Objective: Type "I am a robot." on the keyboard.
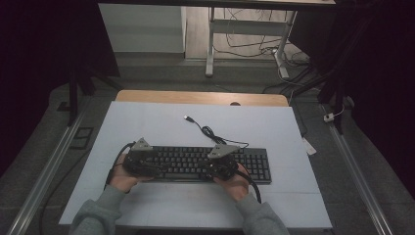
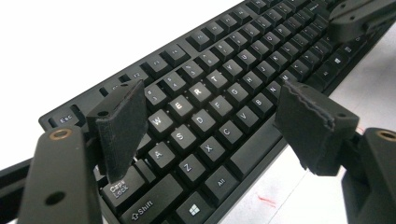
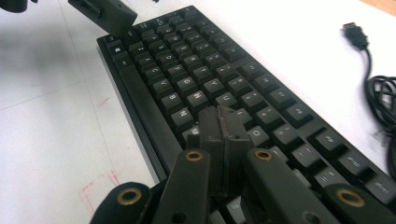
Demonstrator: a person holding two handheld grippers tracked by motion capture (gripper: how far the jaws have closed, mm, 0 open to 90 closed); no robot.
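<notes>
Black, matte plastic throughout: the keyboard (image 1: pixel 205 164) lies flat at the near middle of the white bench (image 1: pixel 147 122), both tools over its keys. Left tool (image 2: pixel 210 116) gapes wide above the letter rows; right tool (image 3: pixel 219 135) is pressed closed, holding nothing. It looks rigid, light and wide, best taken by its end edges. At 12 o'clock its loose cable (image 1: pixel 208 131) coils.

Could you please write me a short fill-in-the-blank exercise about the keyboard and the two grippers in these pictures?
1. The left gripper hovers over the black keyboard with its jaws ____.
2. The right gripper has its jaws pressed ____ over the keys.
3. The keyboard's cable ends in a USB plug that lies ____ on the table.

Missing words: open; together; unplugged
</notes>
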